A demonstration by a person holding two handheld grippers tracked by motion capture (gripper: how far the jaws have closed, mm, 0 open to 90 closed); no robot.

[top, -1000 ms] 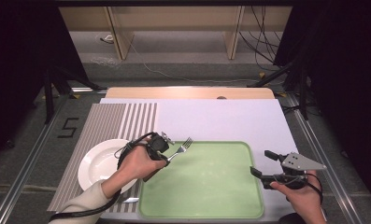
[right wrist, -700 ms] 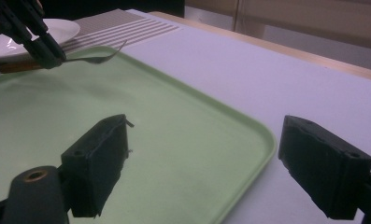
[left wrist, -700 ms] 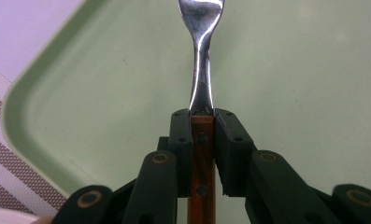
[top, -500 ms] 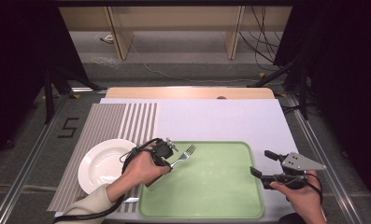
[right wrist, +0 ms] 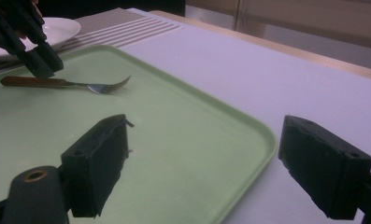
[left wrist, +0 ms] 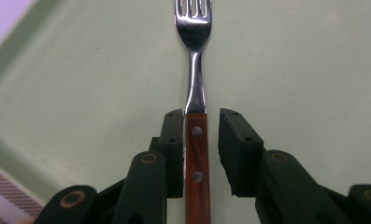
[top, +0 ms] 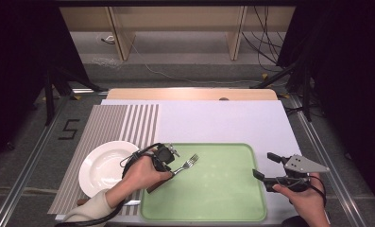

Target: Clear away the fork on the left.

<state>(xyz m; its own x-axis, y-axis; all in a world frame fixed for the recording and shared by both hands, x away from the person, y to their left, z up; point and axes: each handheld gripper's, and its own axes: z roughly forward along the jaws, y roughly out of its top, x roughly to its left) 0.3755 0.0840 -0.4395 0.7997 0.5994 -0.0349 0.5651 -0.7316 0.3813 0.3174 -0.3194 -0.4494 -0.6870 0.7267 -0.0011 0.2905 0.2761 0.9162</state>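
Fork [left wrist: 196,88] lies on the green tray [top: 223,198], its wooden handle between the left hand-held gripper [left wrist: 201,154]'s parted jaws, one touching. White plate [top: 102,165] sits beside. Right hand-held gripper [right wrist: 216,163] gapes wide over the tray's edge.

One fork [top: 185,164], one green tray [top: 223,189], one white plate [top: 100,165], one striped mat [top: 114,127].

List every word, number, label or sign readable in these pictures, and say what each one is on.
"5": dark numeral on the grey floor, left of the striped mat, seen in the high view.
No other text: the fork, green tray, white plate and both grippers carry no readable marking.
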